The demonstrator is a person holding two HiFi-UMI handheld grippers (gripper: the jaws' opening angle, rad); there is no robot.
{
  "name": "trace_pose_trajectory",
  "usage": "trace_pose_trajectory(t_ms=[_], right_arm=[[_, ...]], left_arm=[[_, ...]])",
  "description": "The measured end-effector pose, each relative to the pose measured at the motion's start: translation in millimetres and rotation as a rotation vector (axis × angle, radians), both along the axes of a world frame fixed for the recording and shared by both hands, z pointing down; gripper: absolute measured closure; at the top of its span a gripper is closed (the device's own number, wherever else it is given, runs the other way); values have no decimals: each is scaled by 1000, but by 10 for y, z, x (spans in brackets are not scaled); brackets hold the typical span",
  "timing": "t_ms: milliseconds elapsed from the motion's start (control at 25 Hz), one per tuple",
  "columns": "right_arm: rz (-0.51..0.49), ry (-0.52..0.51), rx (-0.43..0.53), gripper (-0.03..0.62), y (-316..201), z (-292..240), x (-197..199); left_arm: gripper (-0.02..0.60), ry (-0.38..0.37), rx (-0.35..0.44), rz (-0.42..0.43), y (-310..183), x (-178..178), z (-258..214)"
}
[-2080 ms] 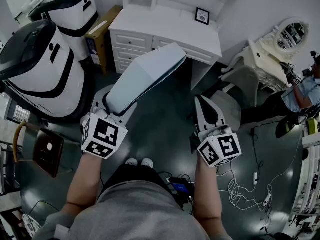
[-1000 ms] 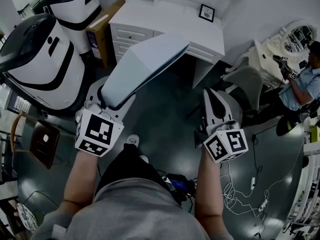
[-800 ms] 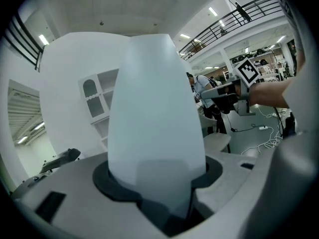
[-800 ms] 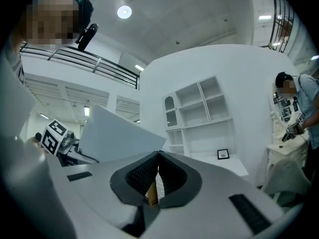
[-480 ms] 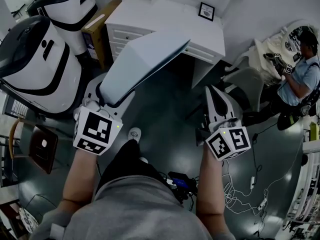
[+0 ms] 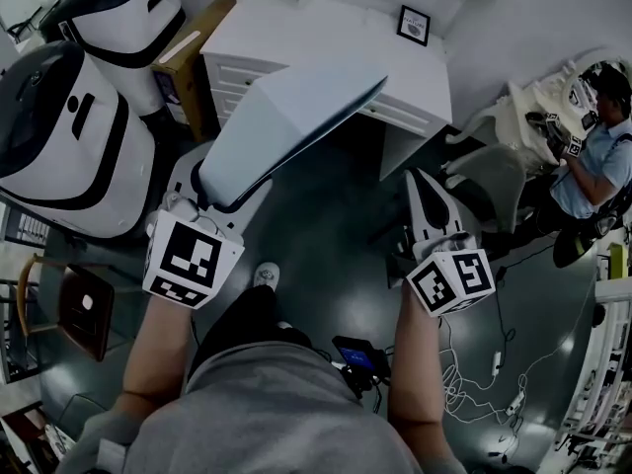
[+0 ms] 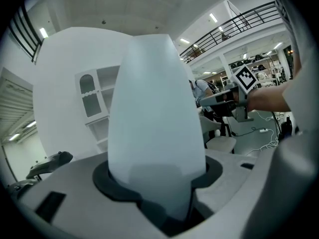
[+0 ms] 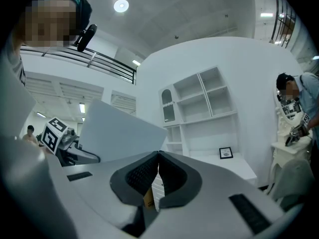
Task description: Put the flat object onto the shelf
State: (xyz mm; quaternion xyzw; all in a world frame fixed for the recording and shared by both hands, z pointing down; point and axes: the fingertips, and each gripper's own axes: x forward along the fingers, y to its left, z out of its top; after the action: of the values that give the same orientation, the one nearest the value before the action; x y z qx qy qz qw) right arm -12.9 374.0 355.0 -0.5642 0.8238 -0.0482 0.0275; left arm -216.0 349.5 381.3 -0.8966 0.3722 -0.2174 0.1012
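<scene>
The left gripper (image 6: 211, 194) grasps the flat panel (image 6: 286, 126) by its lower end; the panel tilts up toward the white worktop (image 6: 326, 47). The right gripper (image 6: 421, 178) keeps its fingers clenched together, empty.

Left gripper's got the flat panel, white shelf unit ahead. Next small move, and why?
Probably bring the left gripper forward and up toward the shelf. Its jaws clamp the near end of the flat panel, whose far edge in the head view reaches only the front of the white desk; the shelf compartments sit above and behind it. The right gripper is shut and empty.
</scene>
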Motion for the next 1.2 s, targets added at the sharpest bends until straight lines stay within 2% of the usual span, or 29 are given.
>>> trace_pose_trajectory(t_ms=[240,640,800,1000,1200], right_arm=[[14,-14,-10,566,-467,47,27],[69,-29,-18,566,-1090,90,224],[69,-30,-24,566,-1289,99,257],[78,-61,-12,566,-1537,36,330],[90,-51,-9,566,-1683,-12,347]], left_arm=[[316,-19,20,13,-521,53,43],[316,-2,16,76,-1228,267,60],[316,27,0,110,-1416,350,57],[316,7,6,132,-1605,452,73],[316,1,-9,145,-1711,461,118]])
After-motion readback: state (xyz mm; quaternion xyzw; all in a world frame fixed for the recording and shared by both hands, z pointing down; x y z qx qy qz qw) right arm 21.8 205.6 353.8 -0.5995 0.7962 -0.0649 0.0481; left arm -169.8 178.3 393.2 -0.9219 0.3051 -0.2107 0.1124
